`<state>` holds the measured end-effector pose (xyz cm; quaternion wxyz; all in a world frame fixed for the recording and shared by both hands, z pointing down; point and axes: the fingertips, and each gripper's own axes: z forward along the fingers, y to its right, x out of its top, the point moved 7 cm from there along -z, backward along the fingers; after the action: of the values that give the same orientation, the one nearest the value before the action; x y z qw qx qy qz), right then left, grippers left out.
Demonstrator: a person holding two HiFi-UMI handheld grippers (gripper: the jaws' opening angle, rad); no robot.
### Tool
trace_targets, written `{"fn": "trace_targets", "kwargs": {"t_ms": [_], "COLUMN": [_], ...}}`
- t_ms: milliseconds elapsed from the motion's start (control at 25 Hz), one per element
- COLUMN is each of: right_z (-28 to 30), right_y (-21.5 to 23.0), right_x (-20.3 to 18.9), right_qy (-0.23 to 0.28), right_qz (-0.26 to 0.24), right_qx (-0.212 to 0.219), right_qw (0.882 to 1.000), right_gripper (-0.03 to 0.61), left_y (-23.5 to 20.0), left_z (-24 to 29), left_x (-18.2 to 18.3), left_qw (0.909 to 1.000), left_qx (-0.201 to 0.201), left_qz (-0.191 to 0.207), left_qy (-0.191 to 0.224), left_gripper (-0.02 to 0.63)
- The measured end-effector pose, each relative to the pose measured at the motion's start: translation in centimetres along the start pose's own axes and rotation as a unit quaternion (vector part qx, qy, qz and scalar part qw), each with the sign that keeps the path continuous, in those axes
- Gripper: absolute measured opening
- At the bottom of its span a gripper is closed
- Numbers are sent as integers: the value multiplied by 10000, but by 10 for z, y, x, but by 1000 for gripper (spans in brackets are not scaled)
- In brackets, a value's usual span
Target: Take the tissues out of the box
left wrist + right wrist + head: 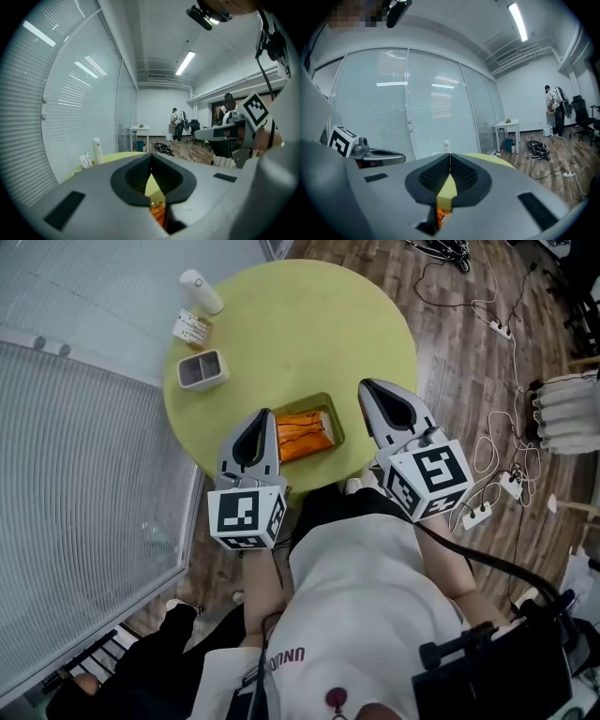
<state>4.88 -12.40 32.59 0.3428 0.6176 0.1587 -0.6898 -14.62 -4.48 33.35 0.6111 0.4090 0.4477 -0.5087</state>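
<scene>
Orange shows inside the tissue box (pixel 305 435), which lies at the near edge of the round yellow-green table (pixel 309 315), between the two grippers. The left gripper (pixel 264 418) has its jaws pressed together with nothing between them, and its tip is just beside the left end of the box. The right gripper (pixel 367 388) is also clenched and empty. Its tip is to the right of the box, near it but apart. In both gripper views, a piece of the orange box shows low in the gap under the closed pads. At the far left of the table stand a white bottle (pixel 202 292), a small labelled pack (pixel 191 329) and a grey-white rectangular container (pixel 202 369). Cables and a power strip (pixel 480 514) lie on the wooden floor at the right.
</scene>
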Motion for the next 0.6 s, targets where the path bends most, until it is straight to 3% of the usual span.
{"fn": "trace_targets", "kwargs": {"t_ms": [240,600], "right_z": [9,19], "right_y": [3,7], "right_x": [11,17], "right_qy": [7,-71], "right_qz": [19,33], "right_qx": [-306,-711], "right_qw": [9995,9974], "right_gripper": [20,20], "left_y": [-10,-13], "left_z": [22,51], "left_x": [-8,-29], "left_qw": [9978,9853], "left_qx": [-553,-1394], "left_qz": [160,462], "left_qy": [-343,-868], "left_gripper": [12,14]}}
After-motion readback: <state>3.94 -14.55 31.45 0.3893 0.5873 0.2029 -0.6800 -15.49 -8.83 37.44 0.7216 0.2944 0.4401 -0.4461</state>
